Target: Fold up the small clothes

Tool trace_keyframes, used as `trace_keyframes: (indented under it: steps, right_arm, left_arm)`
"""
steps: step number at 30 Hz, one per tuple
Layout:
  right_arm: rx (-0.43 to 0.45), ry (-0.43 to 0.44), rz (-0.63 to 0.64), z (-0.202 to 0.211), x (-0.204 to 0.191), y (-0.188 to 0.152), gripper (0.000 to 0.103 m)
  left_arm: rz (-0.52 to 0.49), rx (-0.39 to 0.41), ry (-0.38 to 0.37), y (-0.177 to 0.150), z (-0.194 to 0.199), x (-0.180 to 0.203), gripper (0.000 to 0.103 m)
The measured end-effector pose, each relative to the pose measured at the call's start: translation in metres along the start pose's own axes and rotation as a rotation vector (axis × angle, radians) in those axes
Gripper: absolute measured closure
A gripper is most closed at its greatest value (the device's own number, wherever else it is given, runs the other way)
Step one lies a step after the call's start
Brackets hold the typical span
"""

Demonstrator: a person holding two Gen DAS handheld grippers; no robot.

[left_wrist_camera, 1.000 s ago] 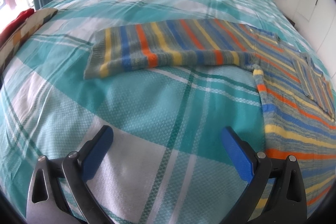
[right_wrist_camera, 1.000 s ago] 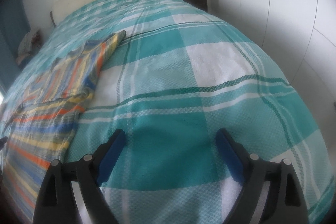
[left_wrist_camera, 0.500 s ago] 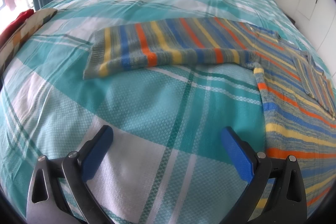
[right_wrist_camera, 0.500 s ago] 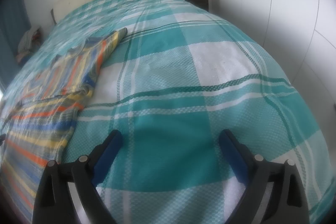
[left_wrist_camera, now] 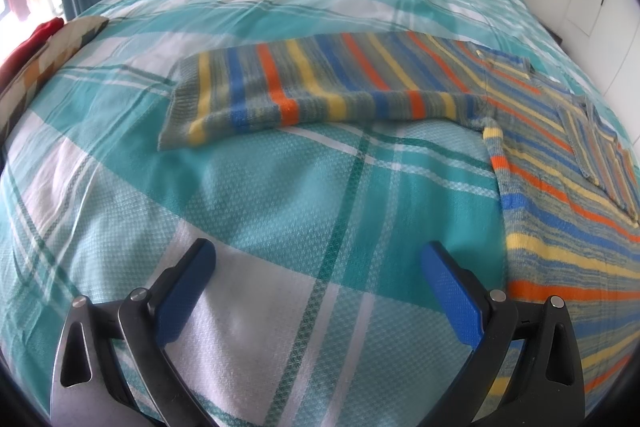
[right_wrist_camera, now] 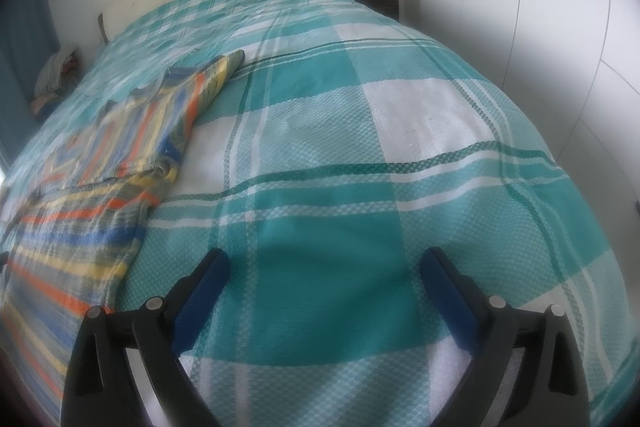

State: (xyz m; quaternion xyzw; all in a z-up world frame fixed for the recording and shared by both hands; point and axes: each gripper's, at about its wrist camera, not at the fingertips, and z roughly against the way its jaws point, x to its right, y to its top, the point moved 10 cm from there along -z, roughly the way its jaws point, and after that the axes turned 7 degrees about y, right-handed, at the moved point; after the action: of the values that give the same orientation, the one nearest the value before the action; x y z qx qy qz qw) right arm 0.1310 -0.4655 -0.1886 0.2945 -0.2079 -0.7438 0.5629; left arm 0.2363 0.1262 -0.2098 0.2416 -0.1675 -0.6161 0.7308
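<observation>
Striped sweater [left_wrist_camera: 360, 87] in orange, blue, yellow and grey-green lies flat on the teal plaid bedspread [left_wrist_camera: 280, 195], one sleeve stretched across mid-frame in the left wrist view, its body filling the right edge. In the right wrist view it sits at left. Left gripper [left_wrist_camera: 318, 267] gapes wide over bare bedspread; right gripper [right_wrist_camera: 324, 271] has just been opening, nothing between its jaws.

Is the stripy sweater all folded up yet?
Not yet. Done: the striped sweater lies spread out on the bed. In hand: nothing; the left gripper and right gripper are open and empty. Left: folding in the outstretched sleeve, then the body.
</observation>
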Motion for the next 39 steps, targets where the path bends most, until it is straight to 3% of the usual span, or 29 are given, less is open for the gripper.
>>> trace_keyframes:
  steps: [39]
  right_arm:
    - [-0.002, -0.002, 0.007, -0.0024, -0.0013, -0.0004, 0.004]
  left_arm:
    - [-0.014, -0.006, 0.006, -0.0032, -0.0022, -0.0001, 0.001]
